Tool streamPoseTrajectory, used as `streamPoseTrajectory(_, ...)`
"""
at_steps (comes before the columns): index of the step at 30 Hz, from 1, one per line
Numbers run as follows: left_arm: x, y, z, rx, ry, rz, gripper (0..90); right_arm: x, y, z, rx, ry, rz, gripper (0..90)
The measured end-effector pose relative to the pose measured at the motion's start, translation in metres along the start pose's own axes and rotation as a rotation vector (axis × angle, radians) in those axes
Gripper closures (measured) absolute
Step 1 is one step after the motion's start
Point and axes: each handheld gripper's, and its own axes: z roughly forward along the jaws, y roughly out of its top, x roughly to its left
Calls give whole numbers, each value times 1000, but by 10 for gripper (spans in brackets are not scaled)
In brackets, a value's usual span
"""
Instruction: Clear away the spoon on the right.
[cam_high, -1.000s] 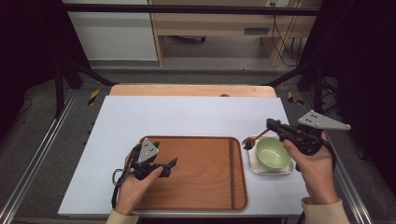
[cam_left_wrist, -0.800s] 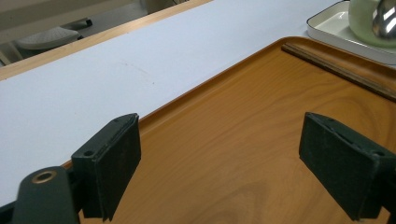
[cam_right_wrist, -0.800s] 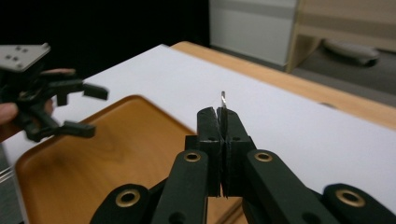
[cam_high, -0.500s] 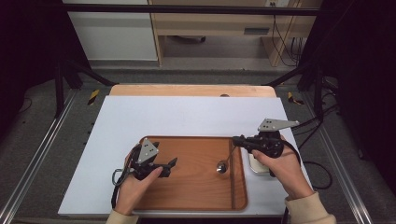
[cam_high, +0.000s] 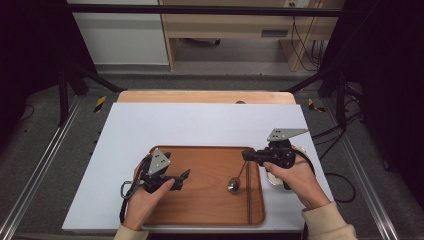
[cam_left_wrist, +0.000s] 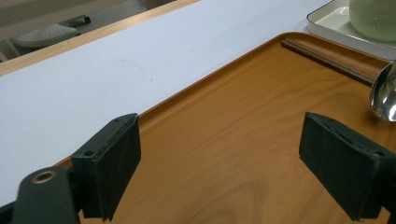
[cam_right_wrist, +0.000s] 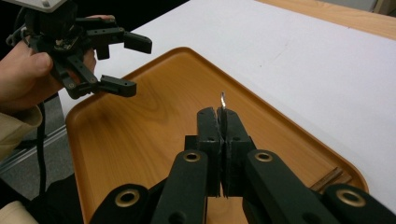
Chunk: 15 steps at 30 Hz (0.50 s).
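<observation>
A wooden tray lies on the white table sheet. My right gripper hovers over the tray's right part, shut on the handle of a metal spoon. The spoon hangs down with its bowl low over the wood. In the right gripper view the handle's tip pokes out between the closed pads of that gripper. My left gripper rests at the tray's left side, open and holding nothing. In its own view that gripper faces the spoon's bowl across bare tray.
A pair of dark chopsticks lies along the tray's right rim. A green bowl stands on a white square dish just right of the tray, partly under the right hand. Dark frame legs and cables flank the table.
The right gripper has carried the spoon from over the green bowl leftward and down to the tray's right part. The left gripper has stayed put.
</observation>
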Motion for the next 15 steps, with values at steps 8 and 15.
streamPoseTrajectory(8,0,0,1,2,0,1,125,4,-2,7,69,59,-22,890)
streamPoseTrajectory(15,-1,0,1,4,0,4,125,5,-1,21,122,38,-59,841)
